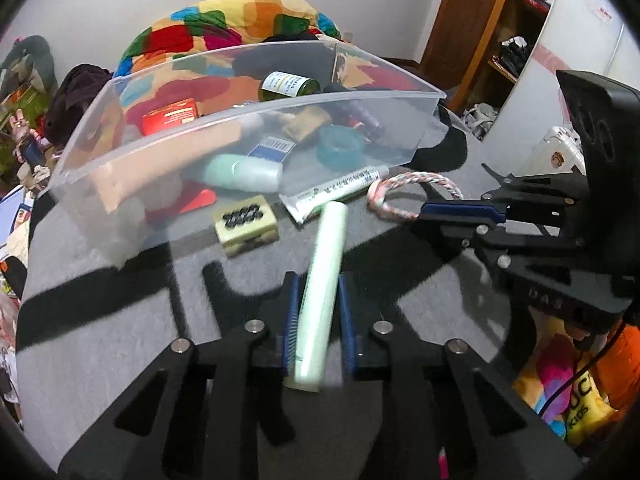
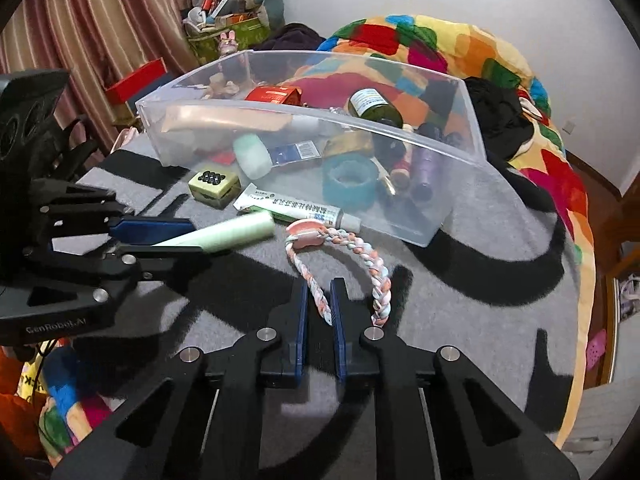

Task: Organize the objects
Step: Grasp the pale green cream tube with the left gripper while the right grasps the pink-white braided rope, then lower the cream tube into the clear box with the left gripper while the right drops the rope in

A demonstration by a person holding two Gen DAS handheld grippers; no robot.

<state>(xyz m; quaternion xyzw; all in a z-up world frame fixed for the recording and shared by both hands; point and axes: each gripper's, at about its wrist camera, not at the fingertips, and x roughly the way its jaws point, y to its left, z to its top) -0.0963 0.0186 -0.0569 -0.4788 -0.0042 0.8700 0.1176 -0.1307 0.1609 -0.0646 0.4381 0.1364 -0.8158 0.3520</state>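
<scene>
My left claw [image 1: 318, 312] was closed on the pale green roll [image 1: 323, 280], whose long axis ran along the fingers toward the clear bin [image 1: 280, 106] ahead. To its right, my right claw [image 2: 319, 312] pinched the braided rope loop [image 2: 340, 264], lying on the grey blanket [image 2: 460, 320] just before the bin.

Home bedroom, patchwork quilt [image 2: 460, 48], striped curtains [image 2: 100, 20]

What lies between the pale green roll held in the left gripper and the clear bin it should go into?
The white tube lies crosswise just past the green roll, and the bin's near wall rises behind it.
</scene>
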